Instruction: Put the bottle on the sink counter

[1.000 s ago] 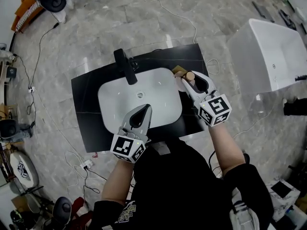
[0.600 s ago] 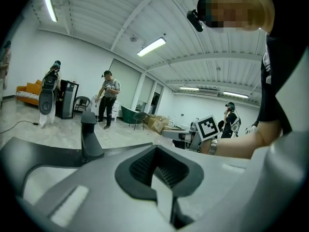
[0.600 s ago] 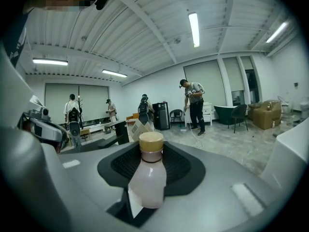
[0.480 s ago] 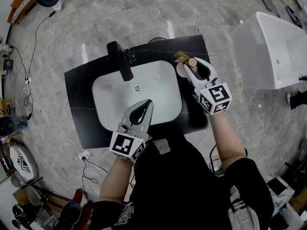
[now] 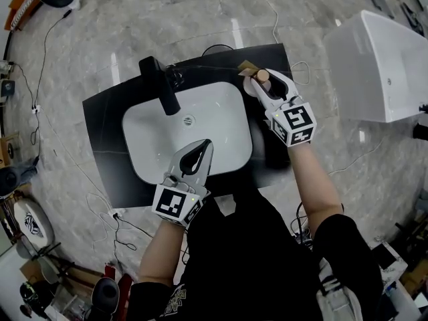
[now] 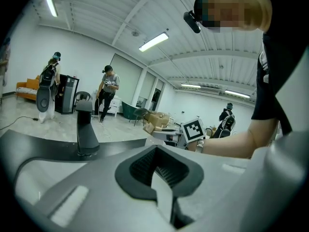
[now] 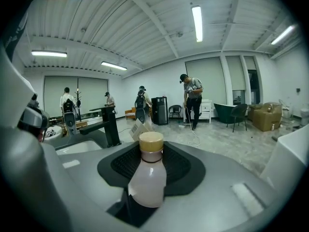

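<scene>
In the head view, the bottle (image 5: pixel 258 78) is held by the right hand-held gripper (image 5: pixel 265 89) over the desk (image 5: pixel 107 129) beside the sink (image 5: pixel 200 129), probably for setting down. In the left gripper view, the left hand-held gripper (image 6: pixel 161 173) is seen closed and empty. In the right gripper view, the bottle is clamped upright.

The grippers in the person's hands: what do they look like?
The left gripper and right gripper are pale grey, tapered, with black ribbed pads. Each carries a white cube with black square markers. The person wears a black short-sleeved shirt.
</scene>
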Demonstrator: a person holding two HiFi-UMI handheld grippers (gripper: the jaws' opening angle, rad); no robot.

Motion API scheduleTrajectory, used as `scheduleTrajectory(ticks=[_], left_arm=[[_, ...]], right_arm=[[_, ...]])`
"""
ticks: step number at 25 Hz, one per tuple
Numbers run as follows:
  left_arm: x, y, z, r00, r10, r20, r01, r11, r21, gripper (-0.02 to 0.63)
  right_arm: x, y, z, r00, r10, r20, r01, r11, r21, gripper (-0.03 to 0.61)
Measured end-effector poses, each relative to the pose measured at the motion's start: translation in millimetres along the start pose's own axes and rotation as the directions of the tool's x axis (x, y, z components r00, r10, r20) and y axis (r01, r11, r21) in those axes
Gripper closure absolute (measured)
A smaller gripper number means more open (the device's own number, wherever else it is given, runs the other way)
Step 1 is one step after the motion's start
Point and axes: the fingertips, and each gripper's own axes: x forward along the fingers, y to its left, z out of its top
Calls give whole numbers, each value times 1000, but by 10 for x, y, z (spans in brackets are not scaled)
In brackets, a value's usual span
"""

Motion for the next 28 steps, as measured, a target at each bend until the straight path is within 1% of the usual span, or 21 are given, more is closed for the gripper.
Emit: scheduleTrajectory(ticks=[6, 11, 15, 20, 28], left_arm=[[14, 20, -89, 1000, -4, -8, 3, 1000, -12, 614], [12, 53, -153, 1000, 8, -10, -9, 999, -33, 614], [55, 85, -162, 1000, 13, -15, -14, 999, -34, 614], [52, 77, -149, 1000, 15, -8, -16, 999, -35, 614], [37, 107, -187, 999, 30, -20, -31, 998, -47, 614]], right_arm=[[176, -50, -93, 1000, 1, -14, -1, 1000, -8, 413], [270, -111, -133, 1000, 1, -26, -2, 1000, -12, 413], [361, -159, -149, 1000, 1, -27, -2, 1000, -20, 413], [399, -163, -192, 999, 3, -33, -3, 1000, -23, 413], [429, -162, -206, 1000, 6, -23, -7, 999, -44, 413]])
